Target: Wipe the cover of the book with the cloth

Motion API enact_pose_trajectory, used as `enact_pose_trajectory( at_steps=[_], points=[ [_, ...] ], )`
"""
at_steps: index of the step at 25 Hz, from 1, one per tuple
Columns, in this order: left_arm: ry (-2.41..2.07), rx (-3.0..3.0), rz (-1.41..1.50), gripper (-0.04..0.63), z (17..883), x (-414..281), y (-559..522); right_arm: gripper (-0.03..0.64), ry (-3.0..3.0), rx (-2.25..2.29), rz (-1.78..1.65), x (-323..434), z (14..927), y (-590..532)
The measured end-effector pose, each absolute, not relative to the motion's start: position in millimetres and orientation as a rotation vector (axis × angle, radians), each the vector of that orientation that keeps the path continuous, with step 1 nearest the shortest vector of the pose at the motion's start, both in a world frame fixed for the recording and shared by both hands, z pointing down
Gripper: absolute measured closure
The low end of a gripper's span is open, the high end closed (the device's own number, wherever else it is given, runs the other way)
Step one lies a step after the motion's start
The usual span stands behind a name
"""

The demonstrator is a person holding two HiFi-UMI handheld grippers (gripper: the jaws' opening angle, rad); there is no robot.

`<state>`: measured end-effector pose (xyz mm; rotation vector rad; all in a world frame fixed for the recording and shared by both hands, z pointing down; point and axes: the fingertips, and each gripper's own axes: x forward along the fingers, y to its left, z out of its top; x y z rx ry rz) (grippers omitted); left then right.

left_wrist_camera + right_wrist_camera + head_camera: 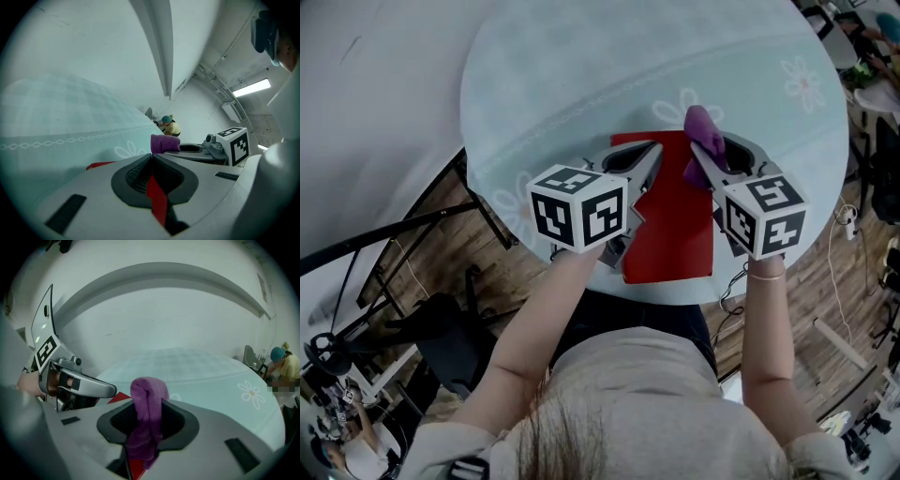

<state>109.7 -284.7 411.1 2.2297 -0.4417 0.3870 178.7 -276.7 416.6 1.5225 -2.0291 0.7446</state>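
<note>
A red book lies near the front edge of the round table, which has a pale teal cloth with a flower print. My right gripper is shut on a bunched purple cloth, held over the book's far right corner. In the right gripper view the cloth stands up between the jaws. My left gripper is over the book's far left edge with its jaws closed tip to tip. In the left gripper view the book shows red through the gap behind the tips. I cannot tell whether either gripper touches the cover.
The table's front edge is right at the person's body. A wooden floor with cables, black stands and a dark chair surrounds the table. A person in a teal cap sits far off beyond the table.
</note>
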Motion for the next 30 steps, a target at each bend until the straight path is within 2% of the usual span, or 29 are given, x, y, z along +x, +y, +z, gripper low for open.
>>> enact_pose_trajectory(
  at_steps=[16,30],
  points=[
    [-0.447,2.177,0.427,0.575,436,116,-297,0.491,-2.007,1.437,0.845,173,458,-287],
    [-0.464,2.174,0.42,0.575,438,110,-281,0.491,-2.028,1.437,0.842,167,459,-272]
  ],
)
